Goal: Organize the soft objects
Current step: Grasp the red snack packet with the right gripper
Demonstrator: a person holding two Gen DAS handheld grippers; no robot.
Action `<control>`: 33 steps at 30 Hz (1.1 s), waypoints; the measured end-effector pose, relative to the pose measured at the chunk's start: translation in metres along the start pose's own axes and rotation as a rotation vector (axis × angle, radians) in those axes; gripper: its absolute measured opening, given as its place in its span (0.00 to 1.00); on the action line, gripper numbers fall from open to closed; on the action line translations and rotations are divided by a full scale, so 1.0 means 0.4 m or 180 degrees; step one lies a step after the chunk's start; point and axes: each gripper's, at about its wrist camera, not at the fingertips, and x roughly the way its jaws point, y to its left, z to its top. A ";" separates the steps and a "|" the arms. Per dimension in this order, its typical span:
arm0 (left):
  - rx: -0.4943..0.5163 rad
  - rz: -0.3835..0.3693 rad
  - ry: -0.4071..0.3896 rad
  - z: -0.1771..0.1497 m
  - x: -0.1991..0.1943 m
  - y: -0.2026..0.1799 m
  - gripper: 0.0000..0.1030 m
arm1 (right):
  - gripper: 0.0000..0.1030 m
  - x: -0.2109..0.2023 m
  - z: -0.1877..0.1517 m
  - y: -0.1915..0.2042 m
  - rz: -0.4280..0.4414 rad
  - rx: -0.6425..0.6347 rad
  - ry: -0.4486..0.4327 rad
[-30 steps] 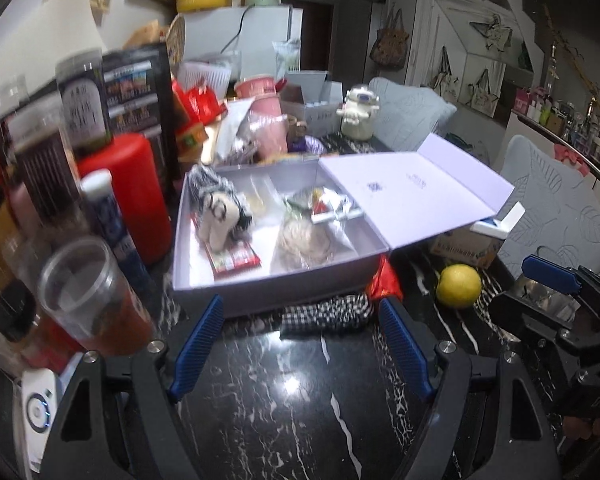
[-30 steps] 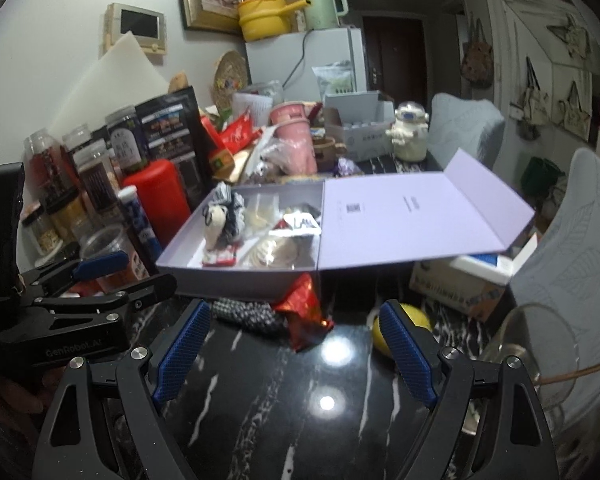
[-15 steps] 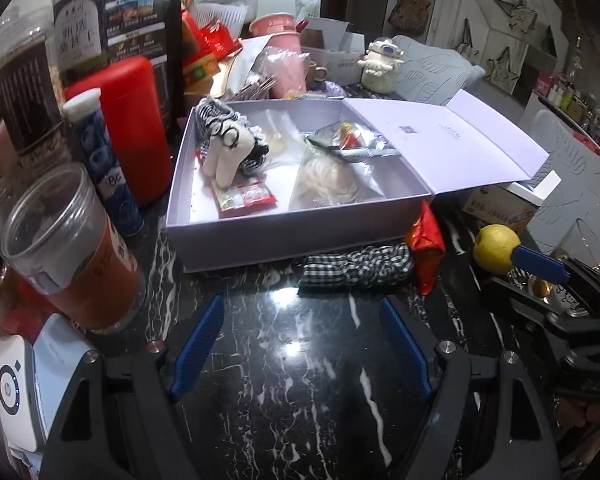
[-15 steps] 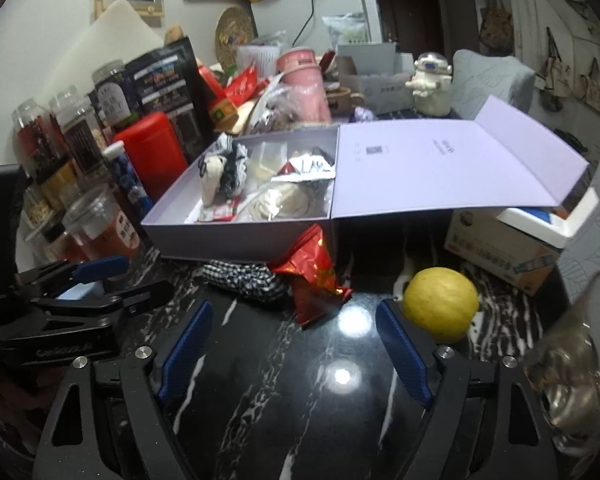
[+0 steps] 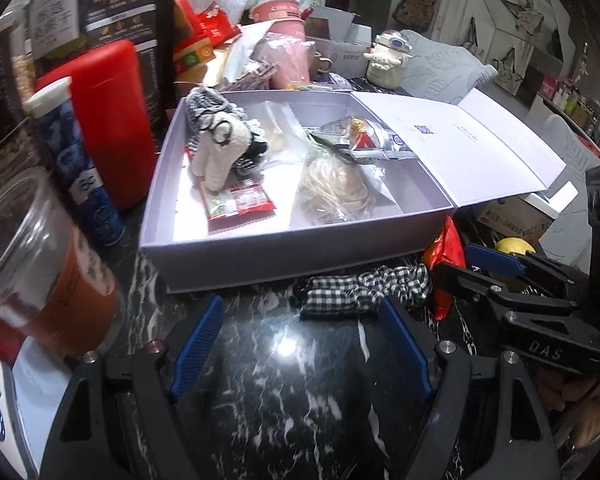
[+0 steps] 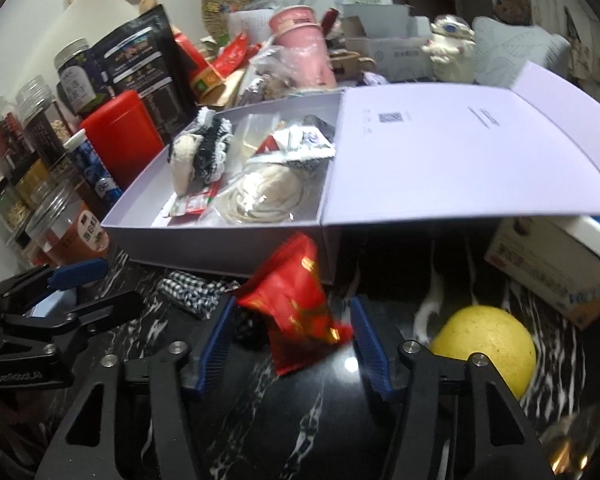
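Observation:
A lavender box point(image 5: 284, 252) lies open with a white plush toy point(image 5: 220, 152) and several packets inside. In front of it, on the black marble top, lies a black-and-white checkered cloth point(image 5: 364, 288), just beyond my left gripper point(image 5: 300, 340). That gripper is open and holds nothing. A red foil packet point(image 6: 296, 300) leans on the box wall point(image 6: 220, 240) beside the cloth point(image 6: 192, 292). My right gripper point(image 6: 294, 340) has the packet between its jaws, which are closing. The right pad is at the packet's corner and a gap shows on the left.
A yellow lemon point(image 6: 484, 344) lies right of the right gripper, with a cardboard carton point(image 6: 552, 276) behind it. Left of the box stand a red canister point(image 5: 108, 120), a blue tube point(image 5: 80, 168) and a clear cup point(image 5: 40, 264). Jars, bags and mugs crowd the back.
Both grippers have come down and forward toward the box front. The right jaws have narrowed around the red packet. The left jaws kept their width.

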 end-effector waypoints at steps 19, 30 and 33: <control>-0.0101 -0.0270 0.0218 0.029 0.117 0.008 0.78 | 0.32 0.034 -0.014 0.032 0.0217 -0.0205 0.0214; -0.0033 -0.0369 0.0207 -0.015 0.071 0.003 0.66 | 0.32 0.019 -0.037 0.048 0.0321 -0.0199 0.0277; -0.0041 -0.0387 0.0207 -0.041 0.040 0.003 0.66 | 0.31 0.001 -0.058 0.060 0.0355 -0.0218 0.0304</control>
